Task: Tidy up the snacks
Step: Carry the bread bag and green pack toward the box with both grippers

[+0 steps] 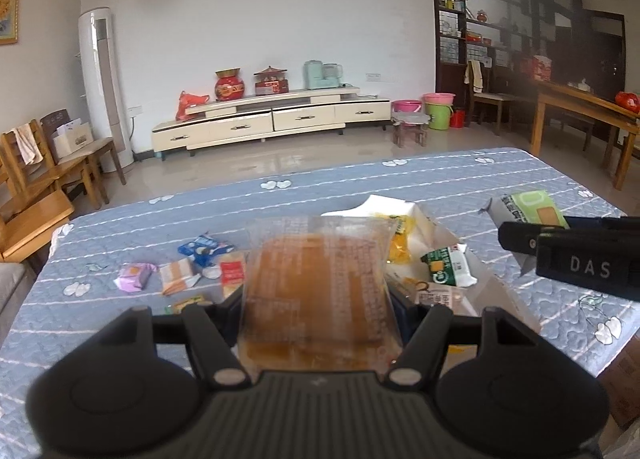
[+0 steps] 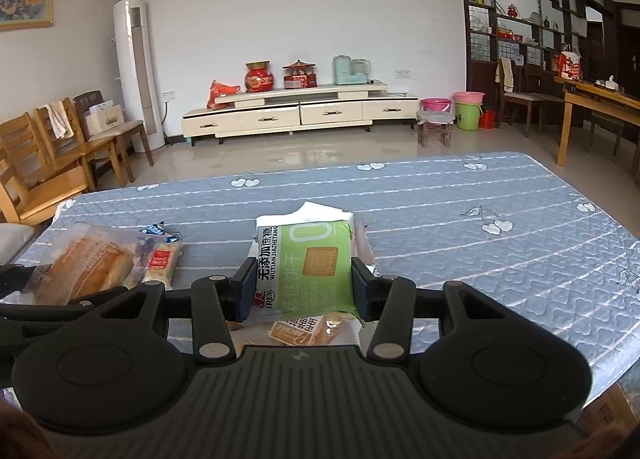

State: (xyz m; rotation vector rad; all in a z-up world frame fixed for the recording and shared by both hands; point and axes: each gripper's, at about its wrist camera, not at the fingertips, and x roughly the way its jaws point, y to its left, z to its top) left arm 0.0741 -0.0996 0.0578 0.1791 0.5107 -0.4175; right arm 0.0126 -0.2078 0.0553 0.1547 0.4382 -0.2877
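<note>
My left gripper (image 1: 320,301) is shut on a clear bag of brown bread (image 1: 320,271), held above the blue quilted table (image 1: 460,179). Just behind it stands an open white box (image 1: 430,225) with a green-and-white packet (image 1: 448,265) and yellow packets inside. My right gripper (image 2: 304,287) is shut on a green biscuit packet (image 2: 312,259), over the box's white flap (image 2: 320,213). In the left wrist view the right gripper (image 1: 560,259) comes in from the right with that green packet (image 1: 532,207). The bread bag (image 2: 92,263) shows at the left of the right wrist view.
Loose snacks lie left of the box: a blue packet (image 1: 204,249), a purple one (image 1: 134,275), an orange-and-white one (image 1: 178,277) and a red-labelled one (image 1: 232,273). Another biscuit packet (image 2: 304,329) lies under my right gripper. Wooden chairs (image 1: 36,179) stand left of the table.
</note>
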